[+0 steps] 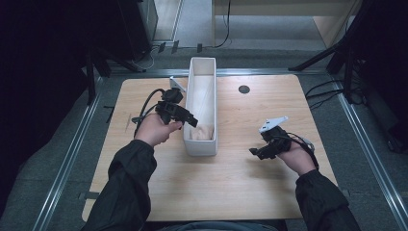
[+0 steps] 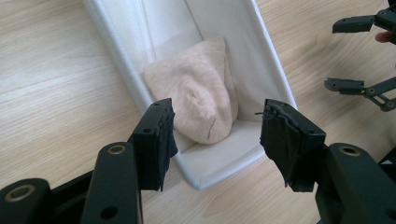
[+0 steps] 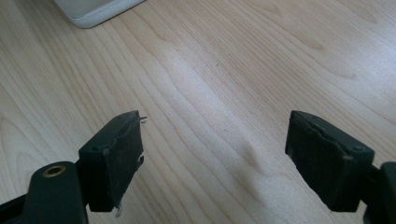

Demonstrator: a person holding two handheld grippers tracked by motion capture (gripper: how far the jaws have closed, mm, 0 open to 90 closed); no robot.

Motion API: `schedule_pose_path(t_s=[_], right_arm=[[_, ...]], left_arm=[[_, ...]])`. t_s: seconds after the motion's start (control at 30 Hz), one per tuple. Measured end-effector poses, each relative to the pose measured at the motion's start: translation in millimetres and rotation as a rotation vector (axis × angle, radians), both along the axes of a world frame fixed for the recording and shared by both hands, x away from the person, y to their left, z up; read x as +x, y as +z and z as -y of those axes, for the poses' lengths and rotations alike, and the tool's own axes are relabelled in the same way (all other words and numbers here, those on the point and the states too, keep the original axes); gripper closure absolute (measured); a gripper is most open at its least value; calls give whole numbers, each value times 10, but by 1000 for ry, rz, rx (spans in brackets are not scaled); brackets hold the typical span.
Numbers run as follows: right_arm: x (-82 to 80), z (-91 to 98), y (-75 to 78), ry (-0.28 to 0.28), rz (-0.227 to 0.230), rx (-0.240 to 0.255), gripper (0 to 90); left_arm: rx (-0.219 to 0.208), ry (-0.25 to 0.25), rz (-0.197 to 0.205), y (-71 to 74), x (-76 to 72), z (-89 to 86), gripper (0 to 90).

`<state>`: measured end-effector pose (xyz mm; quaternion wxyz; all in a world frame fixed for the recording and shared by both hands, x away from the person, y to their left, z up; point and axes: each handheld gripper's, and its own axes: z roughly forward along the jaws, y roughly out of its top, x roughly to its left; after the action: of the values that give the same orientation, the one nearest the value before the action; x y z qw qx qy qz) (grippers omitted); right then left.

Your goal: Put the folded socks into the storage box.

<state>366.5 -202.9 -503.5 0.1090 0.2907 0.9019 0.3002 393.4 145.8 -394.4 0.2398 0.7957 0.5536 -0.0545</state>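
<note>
High view: pale peach pouch (image 1: 202, 132), crumpled.

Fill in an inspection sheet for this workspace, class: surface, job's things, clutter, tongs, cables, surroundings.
Surface: light wooden table, bare apart from a dark round hole near its far edge.
Job's things: long white bin lying lengthwise mid-table; a beige soft pouch rests at its near end.
Clutter: nothing seen.
Tongs: left tongs open, above the bin's near end, nothing between the jaws; right tongs open over bare wood, apart from the bin.
Cables: one black cable loops from the left tongs; more cables lie on the floor to the right.
Surroundings: grey floor, metal rails along the table, dark stands behind.
</note>
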Motion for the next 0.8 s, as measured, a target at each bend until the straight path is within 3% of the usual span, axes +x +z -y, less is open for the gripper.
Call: schedule_pose_path(t_s=[0.23,0.5,0.8], right_arm=[[-6,8,-3,0,-1,-2,192],[-8,8,-2,2,-1,-5,192],[-15,7,-2,0,-2,-9,192]], left_arm=[[15,-6,17,45,-99,-177,426],[-8,17,32,61,-180,-431,410],[-17,53,40,-31,-288,-721,393]])
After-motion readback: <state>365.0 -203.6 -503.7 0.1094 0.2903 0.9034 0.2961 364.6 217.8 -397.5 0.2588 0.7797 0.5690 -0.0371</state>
